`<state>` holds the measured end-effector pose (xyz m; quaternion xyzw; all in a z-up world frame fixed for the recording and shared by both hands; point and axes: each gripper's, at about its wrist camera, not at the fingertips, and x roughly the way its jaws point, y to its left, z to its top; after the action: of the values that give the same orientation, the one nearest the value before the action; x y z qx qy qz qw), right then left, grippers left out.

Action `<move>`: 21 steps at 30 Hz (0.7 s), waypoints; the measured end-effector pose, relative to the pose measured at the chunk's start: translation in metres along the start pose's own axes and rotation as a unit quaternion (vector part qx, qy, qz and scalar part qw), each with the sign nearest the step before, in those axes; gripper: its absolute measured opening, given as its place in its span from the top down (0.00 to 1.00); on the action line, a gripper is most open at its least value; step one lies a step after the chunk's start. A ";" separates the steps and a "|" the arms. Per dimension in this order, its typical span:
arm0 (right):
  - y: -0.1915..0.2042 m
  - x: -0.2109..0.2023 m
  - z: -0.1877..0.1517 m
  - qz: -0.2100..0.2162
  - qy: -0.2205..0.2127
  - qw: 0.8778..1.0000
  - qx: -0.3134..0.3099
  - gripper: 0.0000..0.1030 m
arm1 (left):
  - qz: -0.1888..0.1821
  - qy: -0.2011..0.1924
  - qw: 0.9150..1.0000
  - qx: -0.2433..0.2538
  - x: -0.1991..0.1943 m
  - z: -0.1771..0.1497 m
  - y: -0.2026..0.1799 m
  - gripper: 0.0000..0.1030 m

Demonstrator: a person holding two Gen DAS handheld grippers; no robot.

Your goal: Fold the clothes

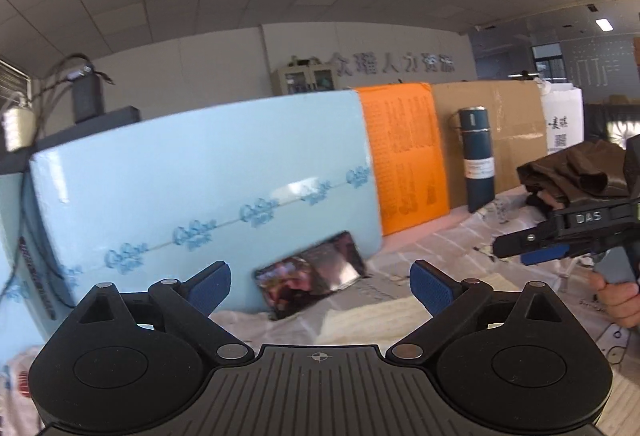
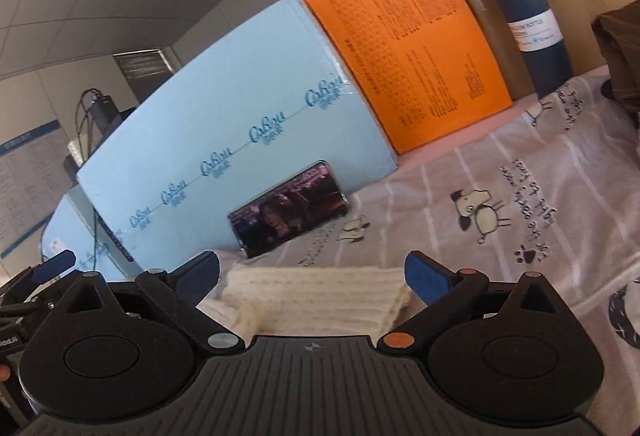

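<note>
A cream knitted garment (image 2: 320,300) lies folded on the printed sheet (image 2: 540,176), just ahead of my right gripper (image 2: 312,276), whose jaws are open and empty above it. It also shows in the left wrist view (image 1: 360,320), below my left gripper (image 1: 320,288), which is open and empty. The right gripper also shows from the side at the right of the left wrist view (image 1: 532,248), held in a hand. A dark brown garment (image 1: 572,176) lies bunched at the back right; its edge shows in the right wrist view (image 2: 620,48).
A phone (image 2: 288,208) leans on a light blue foam board (image 2: 224,108). Beside it stand an orange board (image 2: 408,36), a cardboard box (image 1: 504,124) and a dark teal flask (image 2: 524,8). The left gripper's fingertip (image 2: 56,262) shows at the far left.
</note>
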<state>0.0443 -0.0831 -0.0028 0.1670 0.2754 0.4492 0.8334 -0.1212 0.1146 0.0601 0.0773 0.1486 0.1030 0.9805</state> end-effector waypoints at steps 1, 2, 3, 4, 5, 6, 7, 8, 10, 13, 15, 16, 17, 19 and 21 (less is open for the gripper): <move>-0.002 0.002 -0.001 -0.009 0.004 1.000 0.001 0.03 | -0.021 0.014 1.000 0.003 0.010 -0.001 -0.008 0.05; -0.002 0.004 -0.002 -0.011 0.007 1.000 0.001 0.03 | -0.042 0.029 0.999 0.008 0.020 -0.003 -0.017 0.05; -0.002 0.005 -0.003 -0.013 0.011 1.000 0.000 0.03 | -0.060 0.046 0.997 0.015 0.030 -0.005 -0.024 0.05; -0.002 0.007 -0.004 -0.015 0.015 1.000 -0.002 0.03 | -0.076 0.065 0.995 0.023 0.040 -0.007 -0.031 0.05; -0.001 0.009 -0.005 -0.020 0.021 1.000 -0.004 0.03 | -0.091 0.087 0.992 0.029 0.052 -0.011 -0.036 0.05; -0.001 0.012 -0.006 -0.027 0.029 0.999 -0.004 0.03 | -0.101 0.110 0.988 0.027 0.063 -0.016 -0.038 0.05; -0.002 0.015 -0.007 -0.031 0.036 0.999 -0.003 0.03 | -0.109 0.132 0.985 0.021 0.074 -0.020 -0.038 0.06; -0.003 0.017 -0.008 -0.036 0.044 0.998 -0.002 0.03 | -0.114 0.152 0.982 0.010 0.083 -0.025 -0.036 0.06; -0.005 0.021 -0.011 -0.034 0.056 0.998 0.002 0.03 | -0.117 0.182 0.976 -0.015 0.096 -0.034 -0.032 0.20; -0.006 0.027 -0.014 -0.027 0.076 0.997 0.006 0.03 | -0.100 0.180 0.978 -0.033 0.097 -0.040 -0.021 0.55; -0.005 0.030 -0.016 -0.027 0.086 0.996 0.004 0.04 | -0.089 0.175 0.980 -0.043 0.095 -0.040 -0.013 0.81; -0.005 0.031 -0.018 -0.026 0.088 0.996 0.002 0.04 | -0.086 0.168 0.981 -0.049 0.093 -0.040 -0.009 0.86; -0.004 0.031 -0.018 -0.025 0.089 0.996 0.002 0.06 | -0.077 0.157 0.983 -0.050 0.089 -0.038 -0.004 0.87; -0.004 0.030 -0.018 -0.022 0.090 0.996 0.004 0.13 | -0.050 0.129 0.989 -0.050 0.077 -0.034 0.004 0.88; -0.004 0.031 -0.019 -0.020 0.093 0.995 0.003 0.31 | -0.009 0.100 0.994 -0.043 0.065 -0.028 0.014 0.88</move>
<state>0.0493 -0.0591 -0.0294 0.1211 0.3566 0.4455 0.8122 -0.0713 0.1467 0.0178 0.0227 0.2417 0.1079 0.9641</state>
